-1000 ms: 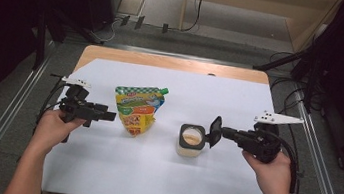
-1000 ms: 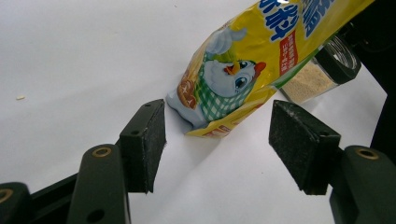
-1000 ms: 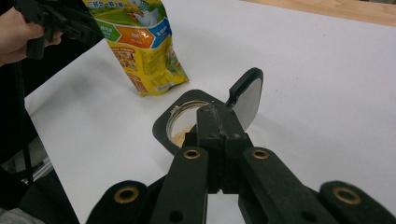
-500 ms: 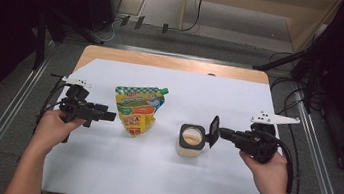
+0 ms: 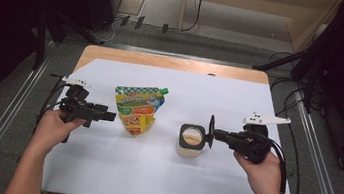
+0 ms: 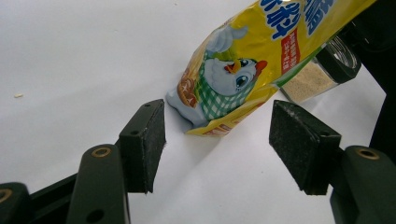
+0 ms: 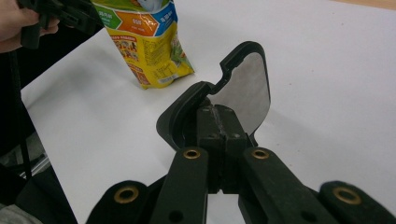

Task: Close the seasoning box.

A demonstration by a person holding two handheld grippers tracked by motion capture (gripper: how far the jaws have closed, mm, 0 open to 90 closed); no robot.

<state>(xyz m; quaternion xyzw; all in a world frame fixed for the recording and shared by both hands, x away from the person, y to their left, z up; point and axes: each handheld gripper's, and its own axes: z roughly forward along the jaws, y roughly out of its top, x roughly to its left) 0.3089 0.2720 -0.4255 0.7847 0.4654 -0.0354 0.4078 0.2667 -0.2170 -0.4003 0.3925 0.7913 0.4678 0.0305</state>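
Black pads of the right tool (image 7: 219, 123) are pinched tight on a jar's flip lid (image 7: 243, 88), holding it swung up and open; seen from above, that tool (image 5: 215, 133) sits just right of the jar (image 5: 191, 141). The jar stands upright on the white surface (image 5: 148, 184), its mouth bare and pale powder showing through the glass. Left of the jar, near but apart, lies a yellow pouch (image 5: 139, 110), flat, its green spout pointing away from the person. Farther left of the jar again, the left tool (image 5: 109, 116) hovers just beside the pouch with its jaws standing wide and nothing between them; in its own view the left tool (image 6: 217, 140) frames the pouch's bottom corner (image 6: 233, 79).

The step in hand looks like taking up the pouch to refill the jar. To do it well, the left tool should bite the pouch at a firm edge or near the spout, not the slack middle, and lift it clear before tilting. The right tool should keep the lid back and the jar steady, since a tug could tip it.
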